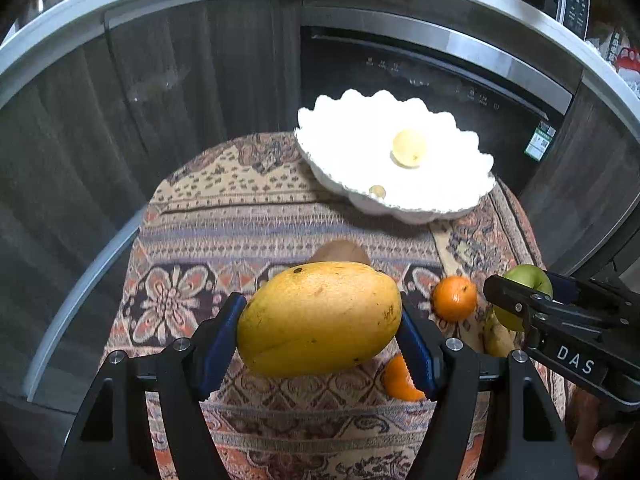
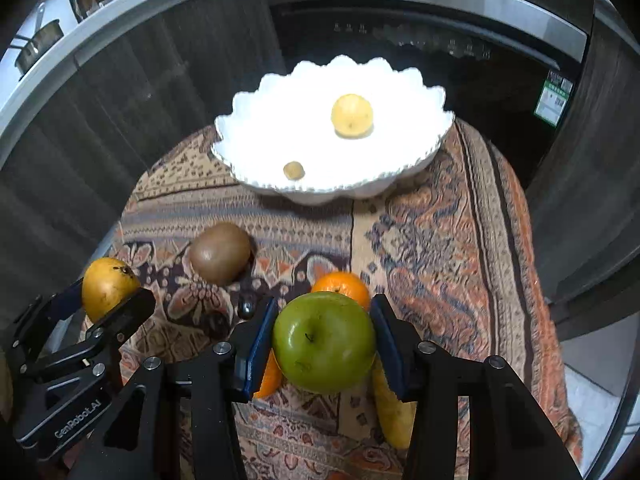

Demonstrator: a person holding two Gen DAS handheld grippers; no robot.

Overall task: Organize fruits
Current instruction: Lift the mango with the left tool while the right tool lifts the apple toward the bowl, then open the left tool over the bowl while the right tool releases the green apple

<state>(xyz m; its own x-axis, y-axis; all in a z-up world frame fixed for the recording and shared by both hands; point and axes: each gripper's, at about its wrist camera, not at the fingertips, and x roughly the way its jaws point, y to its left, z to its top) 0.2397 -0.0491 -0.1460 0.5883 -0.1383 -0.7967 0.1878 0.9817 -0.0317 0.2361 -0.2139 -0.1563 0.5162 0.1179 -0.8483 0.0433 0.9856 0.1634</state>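
Left hand-held gripper point(image 1: 320, 344): matte black frame, two angular arms with triangular cut-outs, round silver screw heads at the pivots. Fingers point(image 1: 220, 344) faced with blue ribbed pads, serrated along the edges. Right hand-held gripper point(image 2: 324, 350): same black build, same silver screws, blue pads. White lettering "DAS" on its side housing in the left view; "GenRobot.AI" on the left unit's housing in the right view

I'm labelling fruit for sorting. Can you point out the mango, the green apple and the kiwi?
mango point(image 1: 320, 318), left wrist view, middle of its yellow skin.
green apple point(image 2: 324, 342), right wrist view, near the stem dimple.
kiwi point(image 2: 220, 253), right wrist view, centre of its brown skin.
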